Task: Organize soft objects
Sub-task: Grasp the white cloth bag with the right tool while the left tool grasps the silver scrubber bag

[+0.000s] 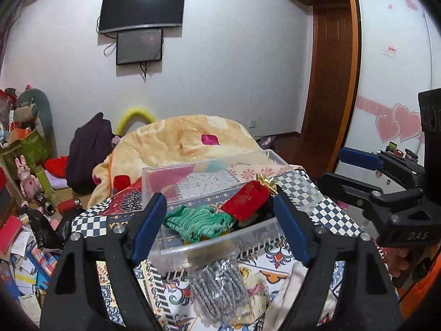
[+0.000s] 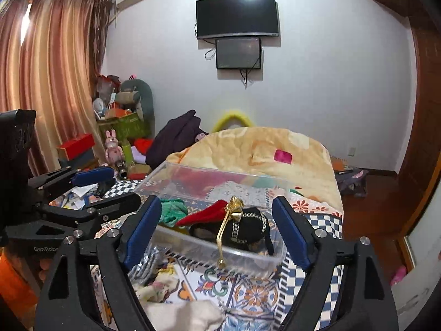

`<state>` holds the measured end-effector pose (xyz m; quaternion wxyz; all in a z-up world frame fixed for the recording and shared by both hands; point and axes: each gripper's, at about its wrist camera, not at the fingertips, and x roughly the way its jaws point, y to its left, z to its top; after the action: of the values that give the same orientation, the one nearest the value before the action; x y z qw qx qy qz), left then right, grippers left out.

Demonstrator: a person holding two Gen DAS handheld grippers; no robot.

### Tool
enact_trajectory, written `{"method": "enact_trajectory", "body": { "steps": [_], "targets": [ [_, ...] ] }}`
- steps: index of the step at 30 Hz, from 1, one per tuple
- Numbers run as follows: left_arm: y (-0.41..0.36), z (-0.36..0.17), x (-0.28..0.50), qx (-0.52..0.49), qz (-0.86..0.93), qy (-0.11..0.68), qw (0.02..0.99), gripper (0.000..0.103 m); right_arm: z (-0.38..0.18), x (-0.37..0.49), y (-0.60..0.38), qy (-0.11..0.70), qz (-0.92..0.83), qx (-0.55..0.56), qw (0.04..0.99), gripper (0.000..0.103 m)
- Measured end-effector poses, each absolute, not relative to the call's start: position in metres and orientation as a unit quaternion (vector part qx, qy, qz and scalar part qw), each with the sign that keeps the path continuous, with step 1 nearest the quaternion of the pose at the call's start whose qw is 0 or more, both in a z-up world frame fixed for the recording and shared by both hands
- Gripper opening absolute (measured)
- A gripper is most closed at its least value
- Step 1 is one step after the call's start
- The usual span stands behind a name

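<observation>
Both wrist cameras sit low and close behind the clear box on the bed, facing the TV wall, left view angled from its left.

A dark television hangs on the far white wall above a smaller screen. Striped curtains cover the window at left, near a pink rabbit figure amid piled boxes. A yellow blanket lies heaped on the bed, with a wooden door frame at right.
</observation>
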<state>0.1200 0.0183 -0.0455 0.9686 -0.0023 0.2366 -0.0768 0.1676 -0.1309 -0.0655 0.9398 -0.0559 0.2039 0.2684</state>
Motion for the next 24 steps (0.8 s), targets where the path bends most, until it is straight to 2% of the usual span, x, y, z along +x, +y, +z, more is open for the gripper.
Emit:
{"method": "enact_trajectory", "body": {
  "steps": [3,22,24],
  "targets": [
    [0.018,-0.051,0.111,-0.003,-0.078,0.238,0.968,0.093,-0.073,0.161,-0.133,0.212,0.276,-0.051,0.936,0.081],
    [0.031,-0.144,0.105,-0.045,-0.050,0.343,0.937,0.093,-0.174,0.140,-0.118,0.341,0.288,-0.069,0.892,0.082],
    [0.032,-0.149,0.106,-0.051,-0.051,0.349,0.934,0.089,-0.180,0.141,-0.118,0.351,0.288,-0.069,0.888,0.082]
  ]
}}
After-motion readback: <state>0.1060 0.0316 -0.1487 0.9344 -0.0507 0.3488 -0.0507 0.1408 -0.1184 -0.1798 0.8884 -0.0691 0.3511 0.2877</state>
